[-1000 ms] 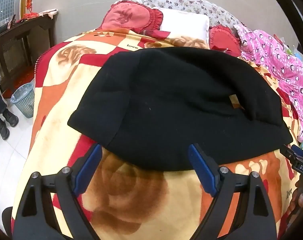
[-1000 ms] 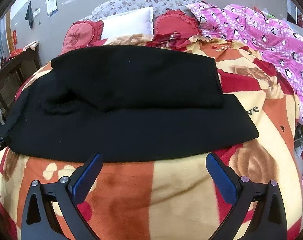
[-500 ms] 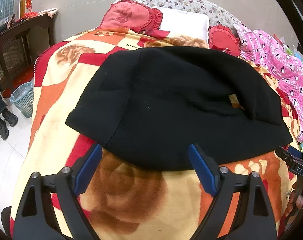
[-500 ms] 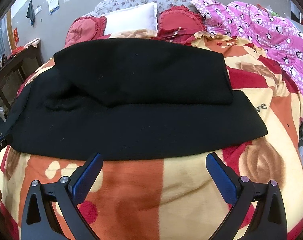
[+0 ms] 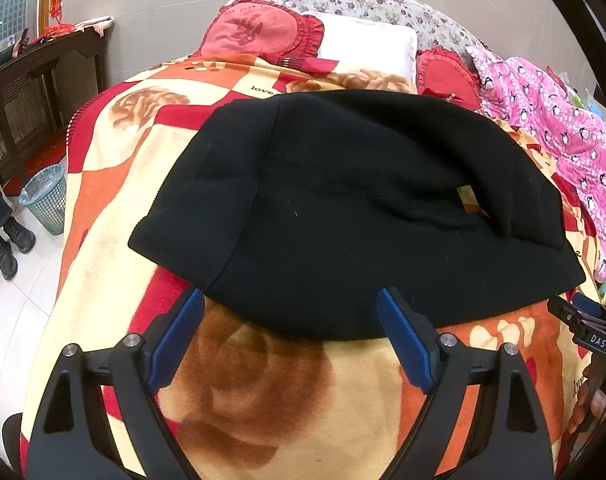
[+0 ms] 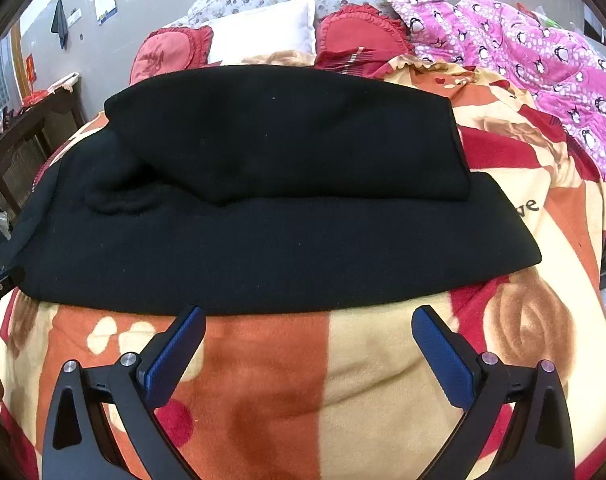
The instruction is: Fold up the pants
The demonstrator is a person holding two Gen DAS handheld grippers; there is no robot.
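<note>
The black pants (image 5: 343,208) lie folded over on a flowered blanket (image 5: 263,392) on the bed, one layer lying on top of a wider lower layer (image 6: 263,248). My left gripper (image 5: 291,320) is open and empty, its blue fingertips at the near hem of the pants. My right gripper (image 6: 309,332) is open and empty, just short of the near edge of the pants (image 6: 279,184). The right gripper's tip also shows at the right edge of the left wrist view (image 5: 591,324).
Red cushions (image 5: 259,28) and a white pillow (image 5: 367,44) lie at the head of the bed. A pink penguin quilt (image 6: 535,64) lies on the right side. A mesh bin (image 5: 45,196), a person's feet (image 5: 7,240) and a dark wooden table (image 5: 35,76) stand left of the bed.
Both grippers have moved slightly forward toward the pants' near edge. The pants have not moved, and both grippers stay open.
</note>
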